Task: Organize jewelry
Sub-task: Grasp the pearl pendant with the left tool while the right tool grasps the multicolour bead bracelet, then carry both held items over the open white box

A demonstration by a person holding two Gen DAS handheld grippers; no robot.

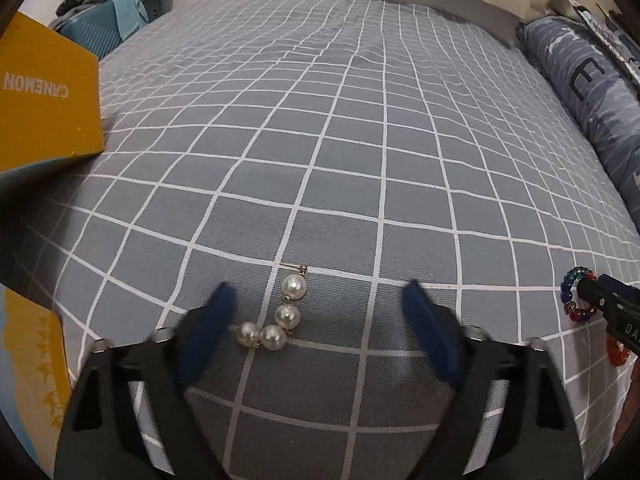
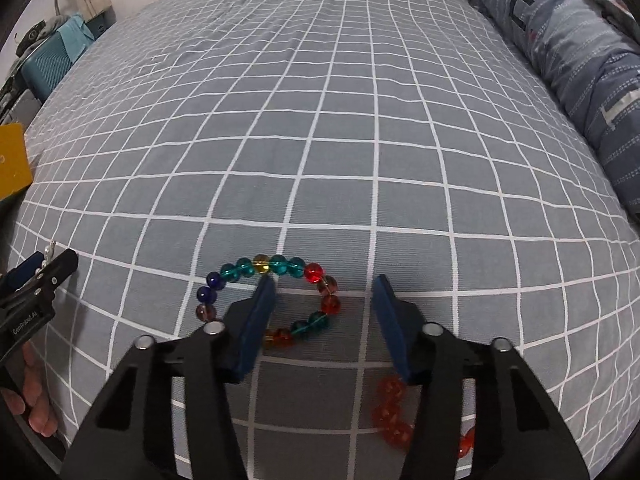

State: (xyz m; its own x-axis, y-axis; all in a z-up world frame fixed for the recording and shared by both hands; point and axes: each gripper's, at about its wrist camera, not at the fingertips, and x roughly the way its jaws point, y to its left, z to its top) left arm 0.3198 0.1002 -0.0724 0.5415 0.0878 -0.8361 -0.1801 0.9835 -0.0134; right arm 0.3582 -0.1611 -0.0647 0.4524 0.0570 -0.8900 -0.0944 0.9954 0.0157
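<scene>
On the bed (image 1: 360,120), covered in a grey sheet with a white grid, the left hand-held gripper (image 1: 320,304) points steeply down over a pearl earring (image 1: 276,316). Its two blue pads (image 1: 212,332) stand apart on either side of the earring without pressing it; the pad at nine o'clock sits just beside the lowest pearl. The earring is a short string of four white pearls bent like an L, with a thin gold pin at its twelve o'clock end, lying flat on the sheet.

The right hand-held gripper (image 2: 324,292) hangs over a bead bracelet (image 2: 276,268) of blue, teal, yellow and red glass beads. Its pads are apart too: the pad at nine o'clock stands inside the loop, the pad at three o'clock outside it, so the red side of the bracelet lies between them, not yet pinched. An orange bead bracelet (image 2: 390,412) lies partly hidden under that gripper at about five o'clock.

In the left wrist view a yellow box (image 1: 44,92) stands at ten o'clock, and a blue patterned pillow (image 1: 588,92) runs along the bed's edge at two o'clock. Fingers of a person's hand (image 2: 36,396) show at eight o'clock in the right wrist view
</scene>
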